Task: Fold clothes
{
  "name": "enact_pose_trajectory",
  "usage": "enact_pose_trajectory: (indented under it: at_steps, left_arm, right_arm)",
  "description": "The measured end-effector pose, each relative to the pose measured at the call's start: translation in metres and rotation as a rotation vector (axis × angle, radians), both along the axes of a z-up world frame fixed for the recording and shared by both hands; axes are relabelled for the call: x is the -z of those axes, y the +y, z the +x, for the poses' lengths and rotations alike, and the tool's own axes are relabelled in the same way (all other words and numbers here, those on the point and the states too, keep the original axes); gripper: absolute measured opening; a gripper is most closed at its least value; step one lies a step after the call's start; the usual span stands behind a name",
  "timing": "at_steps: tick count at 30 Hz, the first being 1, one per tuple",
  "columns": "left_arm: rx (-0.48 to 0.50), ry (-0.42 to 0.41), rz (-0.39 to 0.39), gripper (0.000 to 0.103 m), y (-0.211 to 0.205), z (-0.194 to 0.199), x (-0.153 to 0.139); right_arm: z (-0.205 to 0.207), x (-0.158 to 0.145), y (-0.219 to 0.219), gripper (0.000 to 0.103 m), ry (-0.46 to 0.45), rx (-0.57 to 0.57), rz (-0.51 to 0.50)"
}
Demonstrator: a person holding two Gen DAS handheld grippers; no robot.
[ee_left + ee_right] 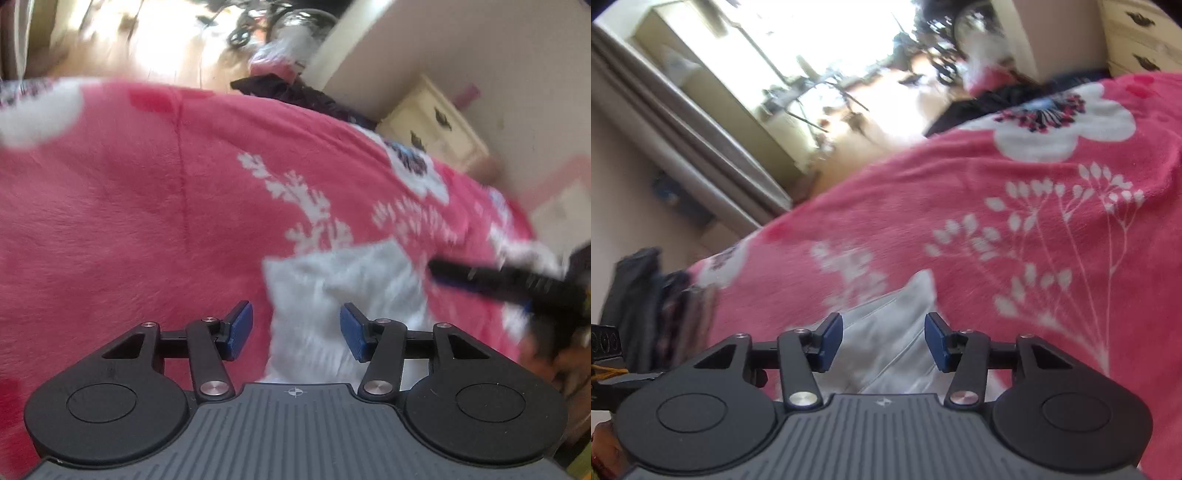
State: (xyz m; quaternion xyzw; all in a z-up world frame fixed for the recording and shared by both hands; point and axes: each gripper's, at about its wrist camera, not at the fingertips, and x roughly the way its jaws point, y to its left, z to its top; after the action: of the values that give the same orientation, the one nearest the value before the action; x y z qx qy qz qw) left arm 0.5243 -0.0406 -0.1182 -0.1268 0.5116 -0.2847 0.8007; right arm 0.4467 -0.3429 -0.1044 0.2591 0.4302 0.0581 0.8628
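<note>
Nearest in each wrist view we see our own fingers. The left gripper (296, 330) stands wide, its blue pads (242, 328) apart with nothing between them; the right gripper (884, 341) is likewise wide and holds nothing.

Just beyond both pairs of fingers lies the garment (343, 291) — a small pale piece, white to light grey, spread on the pink blanket (129, 221). In the right view it shows as a rumpled shape (886, 343) with faint ribs or creases, rising to a point at its far edge. Blur keeps us from telling what kind of clothing it is, or whether either gripper touches it.

We judge the cloth light, thin and limp: it will sag and drape from wherever it is pinched, and a single layer may slip from a loose grip. The plush blanket beneath may drag on it and could be caught along with it. The safest holds, in our view, are two corners or a hemmed edge, one per gripper, so that the piece lifts flat.

At the right of the left view a dark bar, seemingly the other tool (498, 280), reaches over the garment's far side. Beyond the bed we see dark clothes (295, 92), a cream dresser (432, 122) and a sunlit floor (166, 44).
</note>
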Motion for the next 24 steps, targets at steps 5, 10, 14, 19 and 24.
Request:
enact_pose_trajectory:
  at_steps: [5, 10, 14, 19, 24]
  left_arm:
    - [-0.006, 0.055, -0.004, 0.047, -0.019, 0.019, 0.019]
    - [-0.01, 0.019, -0.004, 0.026, -0.025, 0.023, 0.027]
    - [-0.009, -0.065, -0.021, 0.011, -0.021, 0.017, 0.019]
    - [0.159, -0.389, 0.032, 0.011, -0.019, -0.033, -0.013]
    - [0.38, -0.758, 0.139, 0.011, -0.021, -0.094, -0.045]
  right_arm:
    - [0.025, 0.03, -0.018, 0.053, 0.129, 0.041, 0.054]
    - [0.032, 0.043, -0.016, 0.044, 0.13, 0.01, 0.094]
    - [0.03, 0.04, -0.006, 0.008, 0.079, -0.037, 0.068]
    - [-0.003, -0.002, 0.014, 0.007, -0.133, -0.183, -0.074]
    - [-0.072, -0.044, 0.058, 0.007, -0.361, -0.415, -0.446]
